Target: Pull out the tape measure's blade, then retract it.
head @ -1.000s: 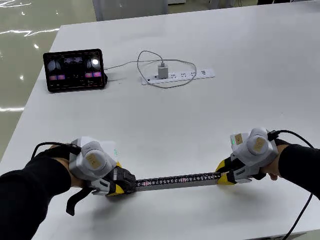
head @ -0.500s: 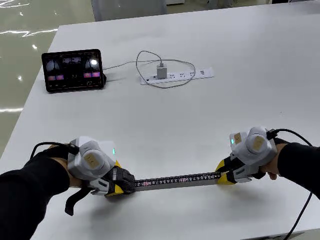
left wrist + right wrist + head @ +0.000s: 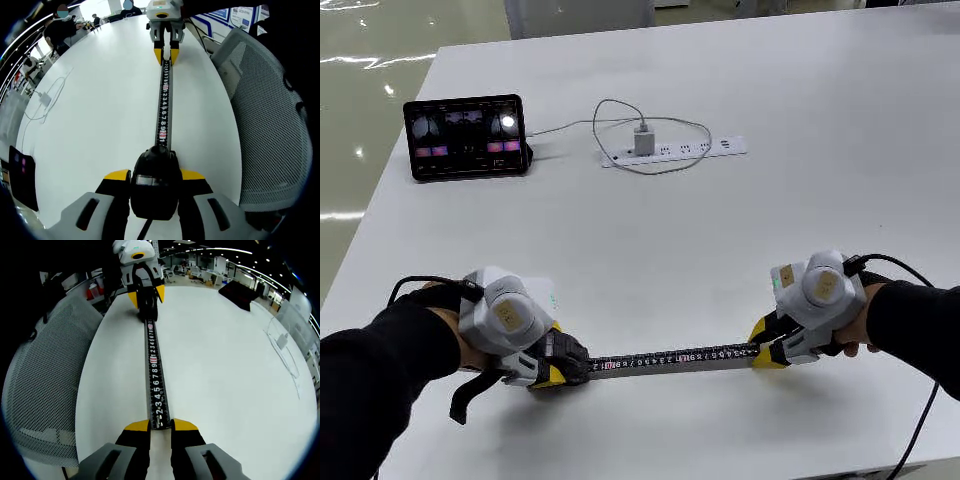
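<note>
The black tape measure case (image 3: 566,359) (image 3: 155,180) sits low over the white table (image 3: 720,230), and my left gripper (image 3: 552,365) (image 3: 152,176) is shut on it. Its black blade (image 3: 675,358) (image 3: 164,102) (image 3: 155,382) with white and red numbers runs straight across to the right. My right gripper (image 3: 763,355) (image 3: 160,425) is shut on the blade's end tip. In the right gripper view the left gripper (image 3: 145,294) shows at the blade's far end. In the left gripper view the right gripper (image 3: 167,52) shows at the blade's far end.
A tablet (image 3: 467,136) stands at the far left of the table. A white power strip (image 3: 672,152) with a charger and looped cable (image 3: 650,130) lies behind the middle. A grey mesh chair (image 3: 265,125) (image 3: 42,385) stands off the near table edge.
The blade length and both grips stay about the same; the right gripper has eased slightly left along with a small shift of the head camera.
</note>
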A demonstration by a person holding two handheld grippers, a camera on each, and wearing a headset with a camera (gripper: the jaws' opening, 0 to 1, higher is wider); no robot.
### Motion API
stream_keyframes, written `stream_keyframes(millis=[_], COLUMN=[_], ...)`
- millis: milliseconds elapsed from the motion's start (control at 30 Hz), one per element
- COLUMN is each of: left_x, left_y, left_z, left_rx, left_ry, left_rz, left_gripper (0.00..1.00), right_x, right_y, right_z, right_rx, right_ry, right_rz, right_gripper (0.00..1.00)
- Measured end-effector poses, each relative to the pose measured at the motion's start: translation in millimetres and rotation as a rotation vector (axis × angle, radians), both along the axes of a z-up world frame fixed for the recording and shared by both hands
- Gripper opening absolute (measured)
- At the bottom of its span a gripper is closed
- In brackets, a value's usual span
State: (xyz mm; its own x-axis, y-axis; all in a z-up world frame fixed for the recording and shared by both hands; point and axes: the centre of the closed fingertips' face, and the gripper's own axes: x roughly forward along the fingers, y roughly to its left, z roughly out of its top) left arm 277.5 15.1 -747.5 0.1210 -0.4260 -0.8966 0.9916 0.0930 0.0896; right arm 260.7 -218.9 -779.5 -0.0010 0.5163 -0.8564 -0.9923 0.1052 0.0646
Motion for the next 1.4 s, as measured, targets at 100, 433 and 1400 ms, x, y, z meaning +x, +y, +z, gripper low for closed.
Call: stream_keyframes(millis=[100, 433, 1400], left_x=[0.4, -2.3, -9.8], left_y=[0.4, 2.3, 24.5], left_z=[-0.6, 2.3, 1.5], left_rx=[-0.001, 0.006, -0.034], left_ry=[0.004, 0.019, 0.043], left_rz=[0.002, 0.002, 0.087], left_gripper=[0.31, 0.34, 0.93], right_x=[-0.7, -3.7, -24.9], right_y=[-0.2, 1.0, -5.7], right_z=[-0.2, 0.1, 10.5], right_rx=[-0.013, -0.015, -0.062], right_ry=[-0.006, -0.028, -0.004], right_rz=[0.016, 0.042, 0.071], right_gripper=[0.12, 0.15, 0.52])
